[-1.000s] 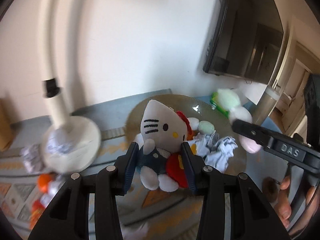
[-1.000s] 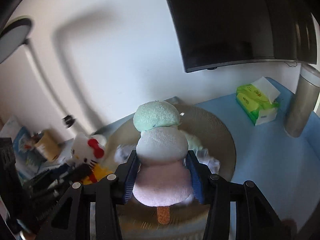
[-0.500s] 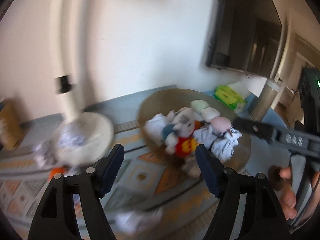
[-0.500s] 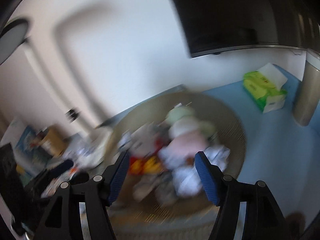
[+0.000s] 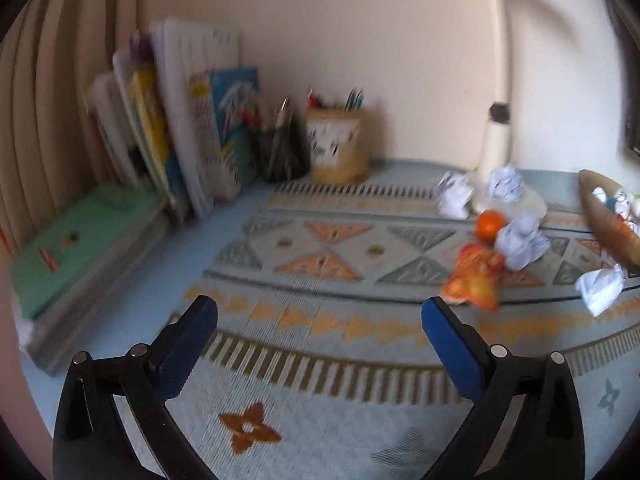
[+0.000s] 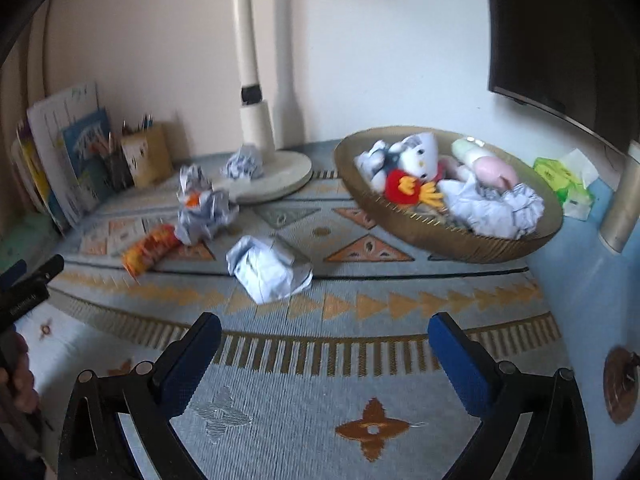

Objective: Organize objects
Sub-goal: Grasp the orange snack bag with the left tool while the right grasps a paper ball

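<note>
A woven basket point(image 6: 460, 246) at the right holds a white cat plush point(image 6: 416, 156), a pink and green ice-cream plush point(image 6: 488, 160) and crumpled paper point(image 6: 500, 212). More paper balls point(image 6: 268, 268) point(image 6: 204, 212), an orange snack wrapper point(image 5: 474, 276) and an orange fruit point(image 5: 490, 224) lie on the patterned mat. My right gripper point(image 6: 324, 324) hovers over the mat in front of the basket; its jaws are opening with nothing between them. My left gripper point(image 5: 320, 312), farther left and facing the books, is also opening and holds nothing.
A lamp base point(image 6: 280, 176) with a paper ball point(image 6: 244, 164) on it stands behind the mat. Upright books point(image 5: 180, 132), a green book point(image 5: 80, 236) and pen cups point(image 5: 338, 144) fill the left corner. A tissue pack point(image 6: 564, 180), a metal cylinder point(image 6: 624, 200) and a monitor point(image 6: 560, 32) are at the right.
Both grippers let go of their plush toys, which now lie in the basket. Both pulled back from it with jaws spread wide, the left swinging left toward the books.
</note>
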The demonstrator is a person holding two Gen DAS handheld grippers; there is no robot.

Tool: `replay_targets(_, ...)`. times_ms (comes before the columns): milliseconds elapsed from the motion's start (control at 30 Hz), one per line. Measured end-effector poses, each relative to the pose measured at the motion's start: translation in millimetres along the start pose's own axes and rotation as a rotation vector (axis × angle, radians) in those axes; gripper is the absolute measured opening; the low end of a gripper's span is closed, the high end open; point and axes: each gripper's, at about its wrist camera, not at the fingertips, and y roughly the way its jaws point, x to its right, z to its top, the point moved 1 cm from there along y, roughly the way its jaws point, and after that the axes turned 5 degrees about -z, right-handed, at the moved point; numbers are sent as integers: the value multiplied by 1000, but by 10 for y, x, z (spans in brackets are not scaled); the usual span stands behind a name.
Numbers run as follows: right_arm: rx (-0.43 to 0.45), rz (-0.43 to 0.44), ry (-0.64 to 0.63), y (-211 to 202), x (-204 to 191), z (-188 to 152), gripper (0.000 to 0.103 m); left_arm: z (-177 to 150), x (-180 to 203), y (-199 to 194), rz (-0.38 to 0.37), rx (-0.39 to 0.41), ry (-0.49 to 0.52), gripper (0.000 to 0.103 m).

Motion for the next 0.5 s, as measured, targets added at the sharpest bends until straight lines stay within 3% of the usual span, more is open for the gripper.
replay_targets(267, -30, -5, 64, 83, 137, -45, 103, -92, -72, 52, -98, -69, -84, 102)
replay_targets(500, -24, 11, 80, 63, 159, -36, 103, -140, -115, 66, -105, -71, -102, 102)
